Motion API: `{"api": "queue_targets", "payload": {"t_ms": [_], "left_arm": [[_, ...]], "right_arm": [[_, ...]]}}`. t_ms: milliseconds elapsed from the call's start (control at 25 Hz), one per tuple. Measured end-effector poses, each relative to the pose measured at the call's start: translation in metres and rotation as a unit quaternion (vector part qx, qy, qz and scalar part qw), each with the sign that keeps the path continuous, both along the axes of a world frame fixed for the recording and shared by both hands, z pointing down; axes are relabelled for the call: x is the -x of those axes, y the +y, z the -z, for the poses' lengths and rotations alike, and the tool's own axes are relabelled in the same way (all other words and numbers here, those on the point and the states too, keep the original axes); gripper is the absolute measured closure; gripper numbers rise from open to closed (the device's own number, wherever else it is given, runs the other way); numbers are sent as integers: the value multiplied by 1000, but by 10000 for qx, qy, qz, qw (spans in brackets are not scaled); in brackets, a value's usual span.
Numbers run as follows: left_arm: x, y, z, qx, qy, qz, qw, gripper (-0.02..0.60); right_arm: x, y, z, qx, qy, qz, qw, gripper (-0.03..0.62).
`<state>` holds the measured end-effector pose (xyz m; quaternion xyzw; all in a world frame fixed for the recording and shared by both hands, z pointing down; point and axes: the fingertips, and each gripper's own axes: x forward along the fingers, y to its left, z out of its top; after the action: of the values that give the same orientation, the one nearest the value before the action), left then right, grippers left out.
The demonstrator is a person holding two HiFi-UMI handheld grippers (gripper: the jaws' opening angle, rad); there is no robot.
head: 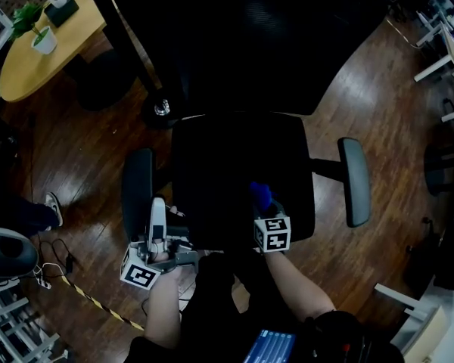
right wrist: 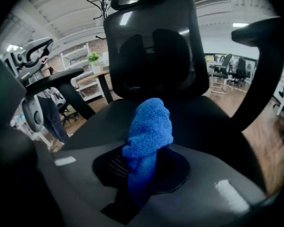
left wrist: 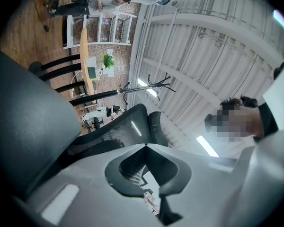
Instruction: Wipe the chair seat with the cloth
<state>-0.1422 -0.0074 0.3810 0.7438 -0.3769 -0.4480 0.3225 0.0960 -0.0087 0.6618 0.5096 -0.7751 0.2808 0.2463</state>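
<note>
The black office chair's seat (head: 234, 165) fills the middle of the head view, its backrest (head: 250, 36) beyond. My right gripper (head: 263, 204) is shut on a blue cloth (head: 261, 195) over the seat's front right part. In the right gripper view the cloth (right wrist: 149, 126) bulges up out of the gripper (right wrist: 143, 161), with the seat (right wrist: 208, 117) and backrest (right wrist: 151, 46) ahead. Whether the cloth touches the seat I cannot tell. My left gripper (head: 158, 209) is by the left armrest (head: 136, 191), off the seat. Its jaws (left wrist: 145, 145) meet at the tips with nothing between them.
The right armrest (head: 355, 180) sticks out to the right. A yellow round table (head: 23, 66) with a potted plant (head: 39, 35) stands at the far left. Cables (head: 57, 259) and a person's shoe (head: 53, 206) lie on the wooden floor at left. White furniture legs (head: 439, 66) are at right.
</note>
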Motion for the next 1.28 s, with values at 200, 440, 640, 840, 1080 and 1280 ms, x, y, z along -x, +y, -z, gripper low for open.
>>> {"api": "queue_targets", "payload": {"t_ms": [200,440,640,840,1080,1280], "left_arm": [[6,6,7,27,-107,11,9999,588],[8,7,12,25,-170,-20,9999,588],[8,5,5,66,-168,-41,9998,588],[2,-3,2,84,-149,-124,9998,588],[-17,-14,1,38,-137,-289,9995,588],[-39,-20,5,9,-40,-449,9990,589]], "right_arm": [[162,41,5,255,-947,1221,9877,514],[250,98,-11,402,-855,2585,9614,514],[243,99,-14,195,-902,2852,9540,514],[152,84,-28,442,-384,2192,9739,514],[-38,74,-36,615,432,1077,9913,514],[-147,73,-21,552,906,216,9941,514]]}}
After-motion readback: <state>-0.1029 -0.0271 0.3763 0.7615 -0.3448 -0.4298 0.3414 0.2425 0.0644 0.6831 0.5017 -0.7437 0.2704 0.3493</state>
